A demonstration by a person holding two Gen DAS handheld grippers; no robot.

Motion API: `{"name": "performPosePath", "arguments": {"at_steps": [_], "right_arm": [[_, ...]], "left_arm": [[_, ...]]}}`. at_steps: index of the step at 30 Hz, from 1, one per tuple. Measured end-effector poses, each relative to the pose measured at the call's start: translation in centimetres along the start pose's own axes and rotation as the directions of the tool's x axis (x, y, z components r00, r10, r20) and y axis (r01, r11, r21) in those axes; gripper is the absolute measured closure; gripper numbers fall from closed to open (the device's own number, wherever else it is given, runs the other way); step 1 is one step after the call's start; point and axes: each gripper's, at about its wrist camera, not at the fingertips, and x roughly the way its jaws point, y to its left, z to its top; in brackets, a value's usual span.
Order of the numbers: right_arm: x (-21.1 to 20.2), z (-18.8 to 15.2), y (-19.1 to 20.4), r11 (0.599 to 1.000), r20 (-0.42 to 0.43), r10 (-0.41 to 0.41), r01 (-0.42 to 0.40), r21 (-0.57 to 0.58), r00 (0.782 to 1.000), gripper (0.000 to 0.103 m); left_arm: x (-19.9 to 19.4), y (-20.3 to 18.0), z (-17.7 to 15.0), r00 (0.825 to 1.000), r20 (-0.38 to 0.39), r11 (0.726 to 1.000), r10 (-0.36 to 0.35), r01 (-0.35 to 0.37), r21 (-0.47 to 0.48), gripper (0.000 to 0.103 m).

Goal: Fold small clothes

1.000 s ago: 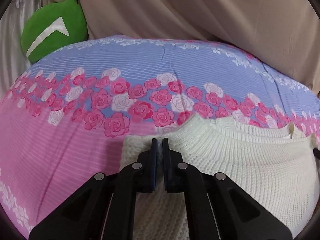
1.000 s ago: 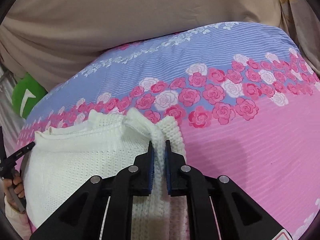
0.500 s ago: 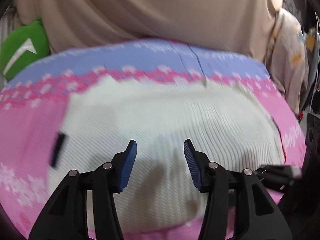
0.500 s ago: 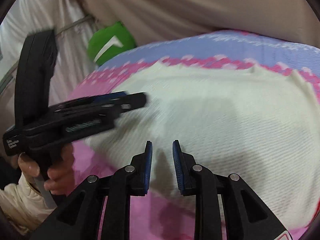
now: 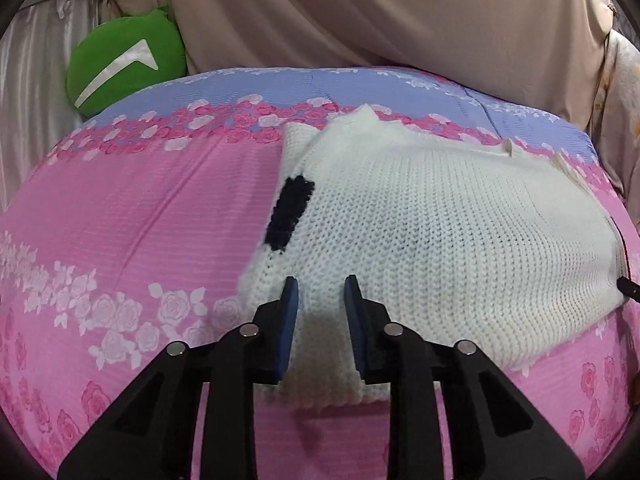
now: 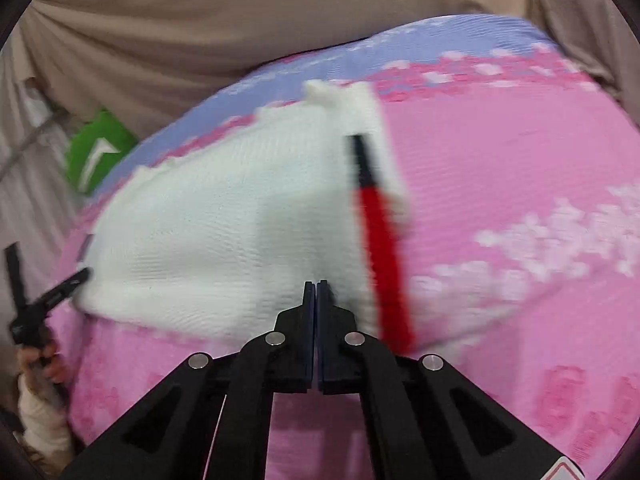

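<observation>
One white knit sweater [image 5: 440, 236] lies folded across the bed [image 5: 132, 216], near edge just ahead of the left hand-held gripper [image 5: 321, 292], whose half-spread jaws have just been closing astride it; the right hand-held gripper [image 6: 316, 286] is pressed together at that hem.

Right wrist view motion-blurred throughout: rose print on the bedsheet [image 6: 520, 184] smeared to blotches, knit of the white sweater [image 6: 224, 216] unreadable, red-and-black strip [image 6: 380, 240] along the sweater's right side too streaky to identify. Right tongs [image 6: 316, 292] pressed together over the sweater's near hem; whether fabric is pinched there cannot be told. Left of the sweater, the person's hand [image 6: 40, 364] cut by the frame edge. Left wrist view: sweater's near hem hidden behind left tongs [image 5: 321, 294]; green cushion [image 5: 120, 64] behind the sweater partly covered by the beige drape [image 5: 360, 12].
</observation>
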Motion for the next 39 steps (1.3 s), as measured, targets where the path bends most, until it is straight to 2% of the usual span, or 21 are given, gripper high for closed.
{"name": "performPosePath", "arguments": {"at_steps": [3, 5, 8, 10, 12, 13, 15, 16, 18, 21, 23, 24, 25, 26, 27, 30, 33, 35, 37, 38, 39], "right_arm": [[-0.9, 0.8, 0.3, 0.999, 0.021, -0.001, 0.0, 0.041, 1.0, 0.101], [-1.6, 2.3, 3.0, 1.0, 0.066, 0.022, -0.022, -0.011, 0.998, 0.09], [-1.0, 5.2, 8.7, 0.981, 0.077, 0.162, -0.152, -0.119, 0.984, 0.09], [0.6, 6.2, 13.2, 0.956, 0.051, 0.22, -0.205, -0.212, 0.974, 0.09], [3.4, 6.8, 17.2, 0.924, -0.021, 0.259, -0.254, -0.286, 0.966, 0.089], [4.9, 6.8, 18.7, 0.911, -0.06, 0.267, -0.272, -0.311, 0.962, 0.089], [7.9, 7.1, 20.4, 0.9, -0.116, 0.234, -0.26, -0.35, 0.965, 0.089], [9.1, 7.4, 20.4, 0.904, -0.127, 0.207, -0.24, -0.355, 0.97, 0.089], [9.8, 8.1, 18.6, 0.915, -0.117, 0.196, -0.224, -0.334, 0.974, 0.103], [9.1, 10.1, 12.2, 0.964, -0.046, 0.127, -0.134, -0.229, 0.991, 0.103], [8.8, 11.1, 6.3, 0.994, -0.013, 0.019, -0.02, -0.109, 1.0, 0.099], [8.8, 11.4, 3.2, 0.999, -0.017, 0.002, -0.003, -0.037, 1.0, 0.101], [8.9, 11.5, 1.2, 0.999, -0.024, 0.036, -0.036, 0.032, 0.999, 0.103], [9.0, 11.6, -0.7, 0.988, -0.026, 0.105, -0.101, 0.115, 0.994, 0.103], [9.0, 11.6, -1.0, 0.985, -0.026, 0.11, -0.106, 0.136, 0.994, 0.103], [8.1, 11.6, 2.6, 1.0, 0.001, 0.007, -0.007, 0.027, 1.0, 0.102], [6.5, 12.2, 4.6, 0.996, 0.049, 0.088, -0.088, -0.005, 0.995, 0.096], [7.6, 13.0, 4.8, 0.999, 0.037, 0.039, -0.038, -0.024, 0.999, 0.096], [10.0, 13.6, 3.3, 1.0, -0.024, -0.003, 0.003, 0.011, 1.0, 0.096], [10.7, 13.8, 1.8, 0.997, -0.039, 0.045, -0.042, 0.072, 0.998, 0.103], [10.6, 13.9, 0.7, 0.988, -0.038, 0.097, -0.091, 0.128, 0.995, 0.103]], "left_arm": [[-0.6, -1.0, 0.4, 1.0, 0.004, 1.0, 0.023, -0.023, -0.004, 0.079], [-1.4, -2.2, 1.5, 1.0, 0.031, 1.0, -0.006, 0.005, 0.011, 0.079], [-1.9, -5.2, 4.1, 0.995, 0.083, 0.997, -0.05, 0.045, 0.068, 0.077], [-1.1, -7.6, 5.7, 0.994, 0.087, 0.993, -0.063, 0.054, 0.104, 0.077], [1.0, -9.8, 7.0, 0.995, 0.045, 0.989, -0.092, 0.086, 0.123, 0.077], [2.2, -10.5, 7.4, 0.994, 0.021, 0.988, -0.104, 0.101, 0.118, 0.076], [4.9, -11.5, 8.1, 0.997, -0.019, 0.989, -0.07, 0.072, 0.128, 0.076], [5.8, -11.5, 8.3, 0.999, -0.025, 0.991, -0.042, 0.045, 0.129, 0.076], [7.0, -10.5, 8.4, 0.999, -0.033, 0.993, -0.019, 0.023, 0.116, 0.074], [7.1, -7.6, 8.6, 1.0, -0.028, 0.997, -0.001, 0.004, 0.082, 0.073], [7.4, -5.4, 8.7, 0.999, -0.024, 0.997, 0.049, -0.048, 0.068, 0.074], [7.7, -4.4, 8.8, 0.999, -0.036, 0.998, 0.023, -0.021, 0.052, 0.074], [8.0, -3.4, 8.8, 0.998, -0.052, 0.999, -0.027, 0.029, 0.023, 0.074], [8.1, -3.3, 8.8, 0.998, -0.051, 0.999, -0.037, 0.037, 0.015, 0.074], [8.1, -3.6, 8.8, 0.999, -0.045, 0.999, -0.021, 0.022, 0.024, 0.074], [8.0, -5.7, 8.3, 0.997, -0.01, 0.993, 0.08, -0.079, 0.089, 0.075], [7.9, -6.6, 7.9, 0.992, 0.012, 0.983, 0.128, -0.129, 0.135, 0.075], [7.9, -6.5, 7.8, 0.992, 0.015, 0.983, 0.126, -0.127, 0.131, 0.075], [7.9, -6.5, 7.7, 0.992, 0.014, 0.984, 0.123, -0.123, 0.128, 0.075], [7.9, -6.5, 7.7, 0.993, 0.014, 0.985, 0.119, -0.119, 0.127, 0.075], [8.0, -6.4, 7.7, 0.993, 0.016, 0.985, 0.116, -0.117, 0.126, 0.075]]}}
